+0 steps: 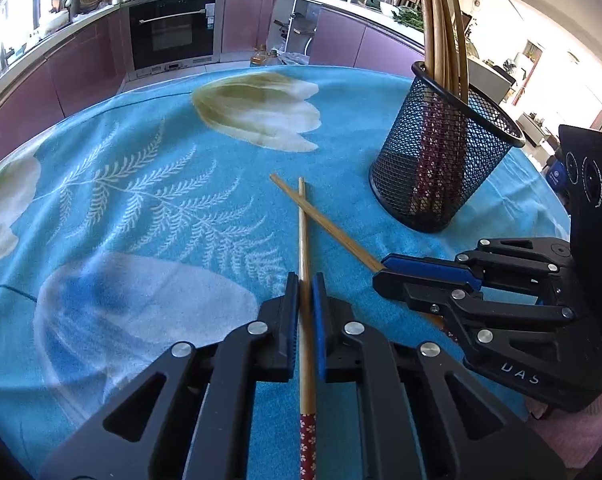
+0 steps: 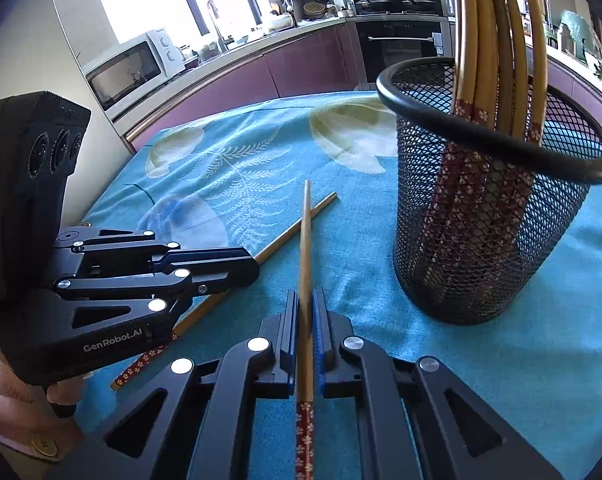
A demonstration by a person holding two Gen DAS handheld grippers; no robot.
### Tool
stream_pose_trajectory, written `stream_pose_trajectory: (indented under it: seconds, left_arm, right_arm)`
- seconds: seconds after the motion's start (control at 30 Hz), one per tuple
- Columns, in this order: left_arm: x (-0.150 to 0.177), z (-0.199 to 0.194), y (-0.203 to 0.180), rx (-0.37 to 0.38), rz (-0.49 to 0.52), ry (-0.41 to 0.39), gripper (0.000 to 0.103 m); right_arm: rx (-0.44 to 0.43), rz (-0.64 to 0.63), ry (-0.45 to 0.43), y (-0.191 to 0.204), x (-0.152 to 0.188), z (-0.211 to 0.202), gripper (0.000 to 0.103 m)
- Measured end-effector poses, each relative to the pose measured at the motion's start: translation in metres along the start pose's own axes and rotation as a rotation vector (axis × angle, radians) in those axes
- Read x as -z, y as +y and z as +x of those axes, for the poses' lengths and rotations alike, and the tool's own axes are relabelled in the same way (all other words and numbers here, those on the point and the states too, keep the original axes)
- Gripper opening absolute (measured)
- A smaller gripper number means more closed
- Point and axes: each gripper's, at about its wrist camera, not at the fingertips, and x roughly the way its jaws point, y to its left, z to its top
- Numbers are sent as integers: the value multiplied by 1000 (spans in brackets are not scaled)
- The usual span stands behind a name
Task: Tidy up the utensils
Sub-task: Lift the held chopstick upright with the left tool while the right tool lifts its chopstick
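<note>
Nearest the lens, the left tongs [image 1: 305,280] are closed on a bamboo chopstick [image 1: 303,240] with a red floral-patterned butt end; the right tongs [image 2: 305,298] are likewise clamped on a second chopstick [image 2: 305,240] of the same make. The two tapered sticks cross near their tips just above the cloth, forming a narrow X. Each tongs body is matte black plastic with silver rivets and blue pads. A hand [image 2: 25,412] in a pink cuff holds the left unit's grip.

The counter [image 1: 141,200] is draped in a soft turquoise cloth printed with pale fern fronds and large cream tulip heads — its nap looks fuzzy. Just beyond the crossed sticks, to the right, stands a black wire-mesh holder [image 2: 489,220], round and flaring upward, containing several more matching chopsticks [image 2: 501,40], butt ends down.

Farther back — purple glossy cabinets, a built-in black oven [image 1: 173,32], a white microwave [image 2: 133,68], and a bright window.
</note>
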Motion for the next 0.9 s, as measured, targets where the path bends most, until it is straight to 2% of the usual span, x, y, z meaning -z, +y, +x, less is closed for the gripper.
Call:
stream_pose_trajectory:
  seconds: [0.37, 0.9]
  left_arm:
    - [0, -20, 2, 27, -8, -49, 8]
    - [-11, -59, -7, 101, 1, -136, 8]
  right_arm:
    - [-52, 14, -69, -1, -5, -24, 6]
    - [-63, 14, -167, -4, -10, -63, 6]
